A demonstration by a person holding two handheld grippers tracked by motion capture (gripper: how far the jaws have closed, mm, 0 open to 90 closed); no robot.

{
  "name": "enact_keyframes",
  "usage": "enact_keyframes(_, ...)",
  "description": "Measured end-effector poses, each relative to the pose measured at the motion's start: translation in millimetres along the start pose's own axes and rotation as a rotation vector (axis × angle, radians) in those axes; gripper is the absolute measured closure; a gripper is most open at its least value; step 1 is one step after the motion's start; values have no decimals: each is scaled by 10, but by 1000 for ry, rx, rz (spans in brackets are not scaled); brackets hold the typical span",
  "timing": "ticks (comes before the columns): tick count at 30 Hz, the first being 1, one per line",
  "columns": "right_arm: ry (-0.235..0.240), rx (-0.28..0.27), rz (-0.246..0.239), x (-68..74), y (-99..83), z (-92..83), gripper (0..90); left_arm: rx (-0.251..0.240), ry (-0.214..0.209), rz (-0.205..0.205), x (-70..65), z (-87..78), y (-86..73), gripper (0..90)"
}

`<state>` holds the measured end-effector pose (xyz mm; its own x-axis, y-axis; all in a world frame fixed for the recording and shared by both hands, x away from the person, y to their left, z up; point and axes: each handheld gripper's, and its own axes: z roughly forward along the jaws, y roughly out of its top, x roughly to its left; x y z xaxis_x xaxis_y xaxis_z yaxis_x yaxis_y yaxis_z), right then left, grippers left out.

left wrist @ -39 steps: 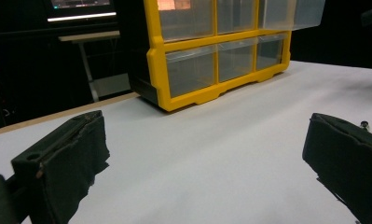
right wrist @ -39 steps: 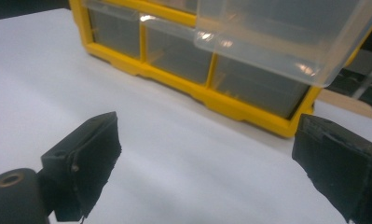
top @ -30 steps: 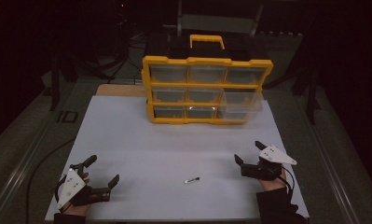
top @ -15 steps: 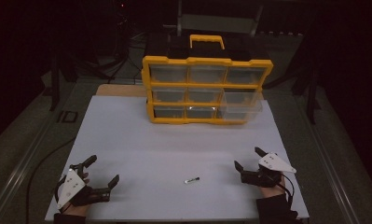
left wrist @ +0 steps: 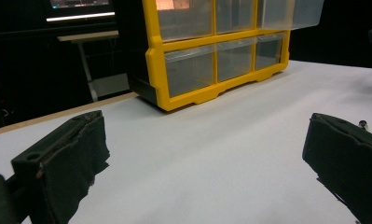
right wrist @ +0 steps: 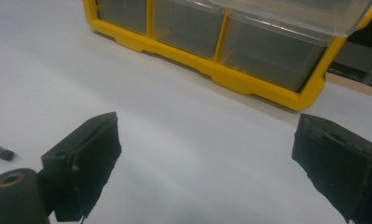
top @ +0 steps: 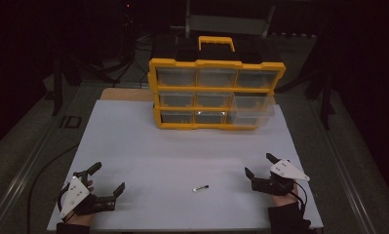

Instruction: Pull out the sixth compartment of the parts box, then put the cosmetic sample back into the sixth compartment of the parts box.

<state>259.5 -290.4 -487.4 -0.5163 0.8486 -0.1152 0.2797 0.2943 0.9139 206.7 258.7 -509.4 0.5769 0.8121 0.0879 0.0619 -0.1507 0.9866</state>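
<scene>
Resting near the bench's (top: 148,146) front right corner, the right gripper (top: 262,171) has drawn back toward that edge since a second ago, jaws spread and empty. The left gripper (top: 107,180) sits unchanged at the front left corner, jaws spread too. Between them, near the front edge, lies the small cartridge (top: 200,188), untouched; a pickup looks not yet begun. The yellow drawer organizer (top: 215,92) stands at the far edge.

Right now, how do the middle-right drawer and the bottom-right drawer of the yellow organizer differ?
The middle-right drawer is pulled out, sticking forward of the yellow frame; the bottom-right drawer sits pushed in. The middle-right drawer overhangs the bottom-right one. Both are clear plastic.
</scene>
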Motion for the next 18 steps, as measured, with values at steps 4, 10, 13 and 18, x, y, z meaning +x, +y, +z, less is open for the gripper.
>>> enact_keyframes(4,-7,-1,-3,-1,3,0,76,1,-1,-2,4,5,-2,1)
enact_keyframes(10,-2,-5,-1,10,7,2,75,0,-3,0,1,6,0,1)
enact_keyframes(13,0,-7,1,8,12,3,76,0,-3,-3,6,0,-2,1)
enact_keyframes(18,-3,-8,-6,6,17,5,76,2,-1,-6,8,-4,-3,1)
